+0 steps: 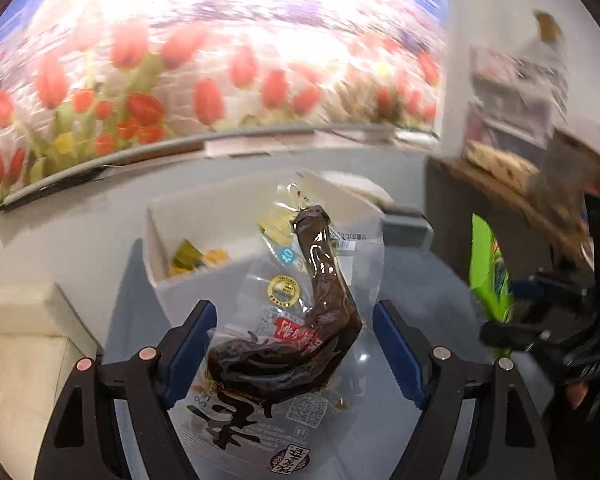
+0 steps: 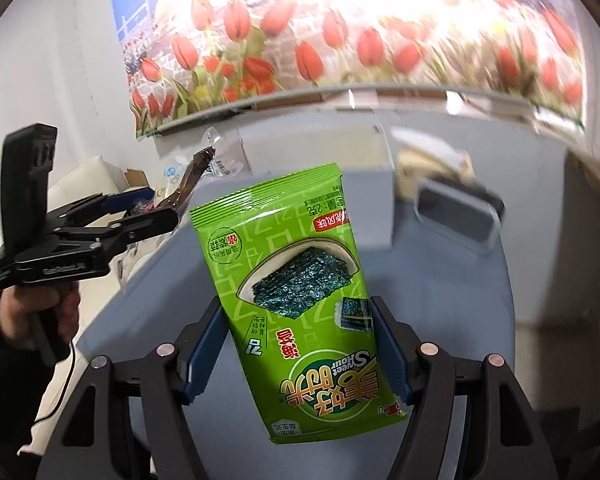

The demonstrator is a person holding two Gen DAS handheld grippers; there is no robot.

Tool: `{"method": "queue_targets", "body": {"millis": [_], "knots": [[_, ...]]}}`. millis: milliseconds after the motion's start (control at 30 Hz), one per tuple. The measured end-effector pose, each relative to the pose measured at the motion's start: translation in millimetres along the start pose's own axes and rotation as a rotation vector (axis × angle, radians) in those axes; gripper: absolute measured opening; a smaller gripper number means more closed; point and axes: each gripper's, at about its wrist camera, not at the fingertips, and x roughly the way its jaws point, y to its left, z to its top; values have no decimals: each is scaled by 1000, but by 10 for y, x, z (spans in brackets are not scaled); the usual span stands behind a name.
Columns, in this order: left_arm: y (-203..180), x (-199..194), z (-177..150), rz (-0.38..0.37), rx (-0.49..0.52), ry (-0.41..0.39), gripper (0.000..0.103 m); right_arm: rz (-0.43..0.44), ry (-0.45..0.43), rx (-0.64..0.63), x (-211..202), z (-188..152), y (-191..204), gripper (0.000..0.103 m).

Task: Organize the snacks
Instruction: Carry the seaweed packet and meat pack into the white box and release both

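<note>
My left gripper [image 1: 294, 344] is shut on a clear vacuum pack holding a dark brown meat piece [image 1: 300, 340], held up above the grey table [image 1: 420, 292]. The pack [image 2: 198, 172] and the left gripper [image 2: 140, 216] also show at the left of the right wrist view. My right gripper [image 2: 300, 348] is shut on a green seaweed snack bag [image 2: 296, 280], held upright over the table. That green bag [image 1: 488, 268] and the right gripper [image 1: 540, 320] show at the right of the left wrist view. A white open box [image 1: 172, 224] with yellow packets stands behind the meat pack.
A dark grey tray [image 2: 456, 212] lies on the table at the back right, with a pale packet [image 2: 432, 160] behind it. A tulip poster [image 1: 204, 80] covers the back wall. A cream sofa [image 1: 20, 344] stands at the left. A cluttered wooden shelf [image 1: 512, 168] is at the right.
</note>
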Motion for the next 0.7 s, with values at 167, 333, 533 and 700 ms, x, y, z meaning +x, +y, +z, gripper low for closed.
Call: {"method": "queue_targets", "body": {"millis": [167, 333, 533, 700], "knots": [[331, 164, 381, 57, -76, -27, 84, -8, -49, -59, 261, 597, 40, 73], [649, 465, 680, 71, -151, -24, 84, 0, -78, -19, 593, 1151, -68, 74], [882, 881, 967, 78, -136, 10, 85, -37, -56, 15, 1145, 1588, -250, 74], [1010, 1166, 1023, 116, -131, 41, 87, -64, -17, 28, 1478, 1725, -378, 74]]}}
